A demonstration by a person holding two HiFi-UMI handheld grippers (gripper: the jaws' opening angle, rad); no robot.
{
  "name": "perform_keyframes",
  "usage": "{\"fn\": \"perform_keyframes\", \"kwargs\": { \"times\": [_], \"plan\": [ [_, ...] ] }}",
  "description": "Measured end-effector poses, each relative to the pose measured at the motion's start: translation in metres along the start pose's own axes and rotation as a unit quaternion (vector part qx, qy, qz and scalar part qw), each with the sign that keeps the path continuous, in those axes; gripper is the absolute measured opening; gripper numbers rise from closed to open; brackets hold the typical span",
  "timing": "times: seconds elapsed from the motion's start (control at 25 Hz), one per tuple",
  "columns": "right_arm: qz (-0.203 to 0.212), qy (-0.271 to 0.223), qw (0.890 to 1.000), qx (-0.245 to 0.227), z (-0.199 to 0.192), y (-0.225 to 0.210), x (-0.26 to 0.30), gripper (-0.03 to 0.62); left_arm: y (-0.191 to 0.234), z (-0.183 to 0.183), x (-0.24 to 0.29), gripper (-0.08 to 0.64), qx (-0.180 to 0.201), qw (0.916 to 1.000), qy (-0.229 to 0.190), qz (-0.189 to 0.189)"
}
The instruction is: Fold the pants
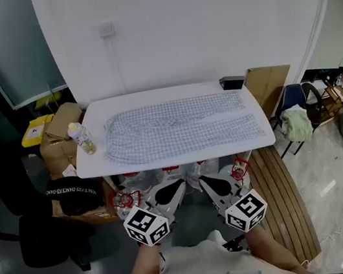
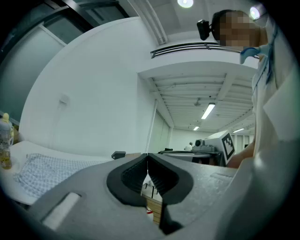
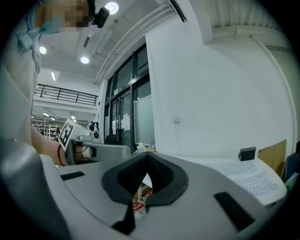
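Note:
The pale checked pants (image 1: 179, 127) lie spread flat across the white table (image 1: 97, 162), legs toward the right. Both grippers hang in front of the table's near edge, close to the person's body and apart from the cloth. My left gripper (image 1: 175, 185) is shut with nothing between its pads, and my right gripper (image 1: 204, 181) beside it is shut and empty too. In the left gripper view the closed left gripper (image 2: 147, 159) has the pants (image 2: 42, 171) off to its left. In the right gripper view the closed right gripper (image 3: 147, 158) has the pants (image 3: 248, 176) to its right.
A small bottle (image 1: 82, 138) stands on the table's left end and a black box (image 1: 232, 82) on its back right corner. Cardboard boxes (image 1: 60, 136) and a black office chair (image 1: 33, 229) are at the left. A wooden board (image 1: 287, 198) and a blue chair (image 1: 293, 111) are at the right.

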State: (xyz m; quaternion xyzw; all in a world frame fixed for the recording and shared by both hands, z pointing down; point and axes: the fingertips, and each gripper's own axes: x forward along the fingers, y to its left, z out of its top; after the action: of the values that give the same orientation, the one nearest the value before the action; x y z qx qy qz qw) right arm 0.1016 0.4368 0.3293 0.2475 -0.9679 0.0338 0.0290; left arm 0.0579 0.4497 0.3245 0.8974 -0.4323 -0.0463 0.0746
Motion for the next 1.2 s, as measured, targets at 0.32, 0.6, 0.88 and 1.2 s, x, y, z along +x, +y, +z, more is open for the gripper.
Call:
{"fn": "perform_keyframes", "kwargs": {
  "times": [0.32,0.6,0.88,1.2],
  "plan": [
    [0.002,0.0,1.0,0.004,-0.001,-0.002,-0.001,0.014,-0.002,-0.001,0.004,0.009,0.0,1.0,0.001,-0.002],
    [0.023,-0.012,1.0,0.002,0.001,0.003,0.002,0.016,0.0,-0.006,0.007,0.009,0.0,1.0,0.008,0.0],
    [0.035,0.001,0.999,0.005,-0.004,0.005,0.008,0.018,0.004,-0.009,0.005,0.009,0.004,0.9999,0.015,0.0],
    [0.027,-0.003,1.0,-0.004,-0.002,0.005,0.018,0.018,0.016,-0.009,-0.003,0.009,0.007,0.9999,0.015,0.004]
  ]
}}
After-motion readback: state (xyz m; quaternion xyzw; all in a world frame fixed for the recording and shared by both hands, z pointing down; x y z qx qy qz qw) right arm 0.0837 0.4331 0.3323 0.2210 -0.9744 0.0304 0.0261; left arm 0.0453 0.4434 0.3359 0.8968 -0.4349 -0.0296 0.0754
